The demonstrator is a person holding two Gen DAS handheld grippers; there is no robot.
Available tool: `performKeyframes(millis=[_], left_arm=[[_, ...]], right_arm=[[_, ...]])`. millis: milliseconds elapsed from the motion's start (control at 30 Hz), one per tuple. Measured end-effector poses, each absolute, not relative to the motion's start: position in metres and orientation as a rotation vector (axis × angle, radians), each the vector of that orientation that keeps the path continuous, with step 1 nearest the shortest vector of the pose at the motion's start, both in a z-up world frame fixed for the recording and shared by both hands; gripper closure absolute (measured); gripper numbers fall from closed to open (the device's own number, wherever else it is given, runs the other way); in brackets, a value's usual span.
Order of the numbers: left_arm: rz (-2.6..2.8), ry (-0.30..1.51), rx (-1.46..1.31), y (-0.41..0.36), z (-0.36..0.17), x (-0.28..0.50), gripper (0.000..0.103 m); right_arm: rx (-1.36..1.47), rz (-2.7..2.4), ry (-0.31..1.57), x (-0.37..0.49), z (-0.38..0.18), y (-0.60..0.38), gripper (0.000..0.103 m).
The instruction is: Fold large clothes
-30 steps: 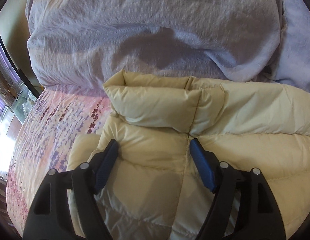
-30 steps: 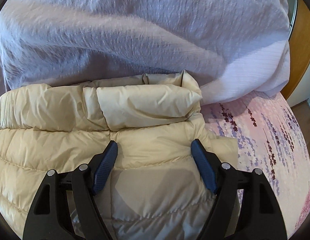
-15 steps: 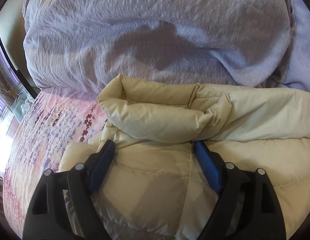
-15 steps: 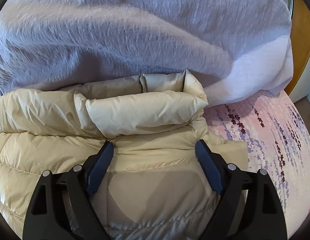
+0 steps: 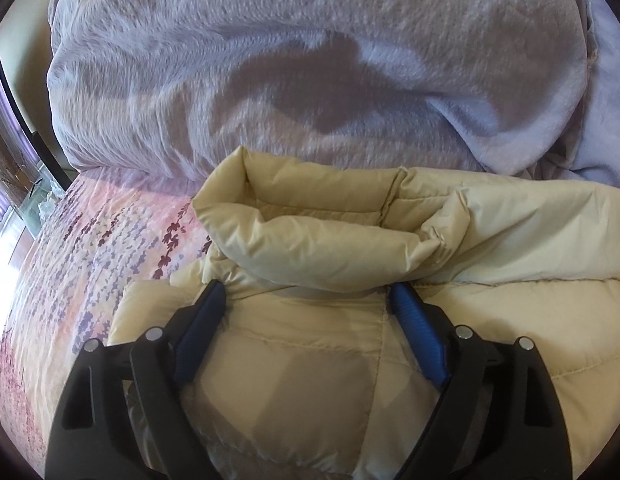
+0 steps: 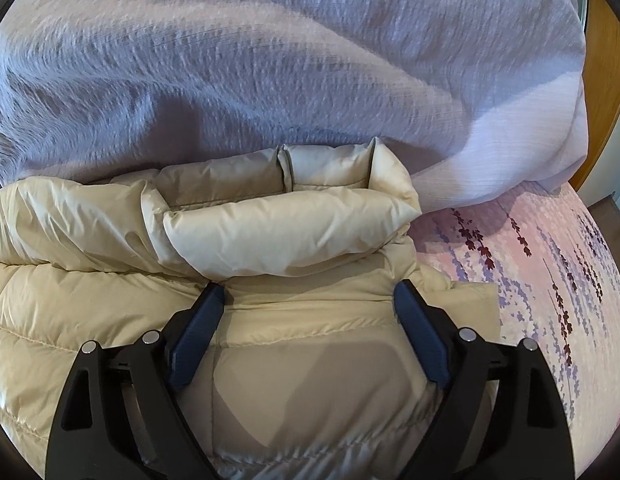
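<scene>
I've got both grippers down on a cream puffer jacket (image 5: 490, 320) that lies on a bed w/ a pink floral sheet (image 5: 90, 264). The jacket's far edge is rolled into a fat padded tube, and that roll butts up against a big lavender duvet (image 5: 270, 80) heaped behind it.

Left gripper (image 5: 306, 300): jaws spread wide, nothing clamped betw. them. The 2 blue pads (image 5: 200, 328) straddle a quilted panel right below the roll, tips touching or just shy of the fabric; can't tell which. From this cam the jacket's left corner ends just beside the gripper, w/ sheet showing past it on the left. The rest of the jacket runs off to the right.

Right gripper (image 6: 308, 300): same story, jaws wide apart, no fabric pinched. Its pads (image 6: 196, 336) sit on either side of a panel under the roll's right end, tips tucked against the underside of the tube. Here the jacket (image 6: 90, 312) stretches away left, and its right edge stops near the gripper, w/ the sheet (image 6: 550, 280) beyond. The duvet (image 6: 270, 60) fills the whole upper view. A strip of wood (image 6: 606, 60) shows at far right.

Gripper shadows fall on the jacket betw. the fingers in both cams.
</scene>
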State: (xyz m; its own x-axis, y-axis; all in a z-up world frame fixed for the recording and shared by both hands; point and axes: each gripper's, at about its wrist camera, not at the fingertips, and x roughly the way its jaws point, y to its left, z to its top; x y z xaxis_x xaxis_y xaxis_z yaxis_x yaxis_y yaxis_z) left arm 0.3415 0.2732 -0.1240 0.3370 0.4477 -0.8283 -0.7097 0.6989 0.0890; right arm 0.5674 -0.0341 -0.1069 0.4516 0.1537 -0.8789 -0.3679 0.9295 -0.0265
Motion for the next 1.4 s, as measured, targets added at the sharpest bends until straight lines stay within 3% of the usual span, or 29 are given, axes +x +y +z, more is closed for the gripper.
performKeyframes(millis=[1400], left_arm=[[0.797, 0.973, -0.336, 0.284, -0.131, 0.336, 0.003]], right_arm=[[-0.249, 0.314, 1.056, 0.564, -0.12, -0.029, 0.006]])
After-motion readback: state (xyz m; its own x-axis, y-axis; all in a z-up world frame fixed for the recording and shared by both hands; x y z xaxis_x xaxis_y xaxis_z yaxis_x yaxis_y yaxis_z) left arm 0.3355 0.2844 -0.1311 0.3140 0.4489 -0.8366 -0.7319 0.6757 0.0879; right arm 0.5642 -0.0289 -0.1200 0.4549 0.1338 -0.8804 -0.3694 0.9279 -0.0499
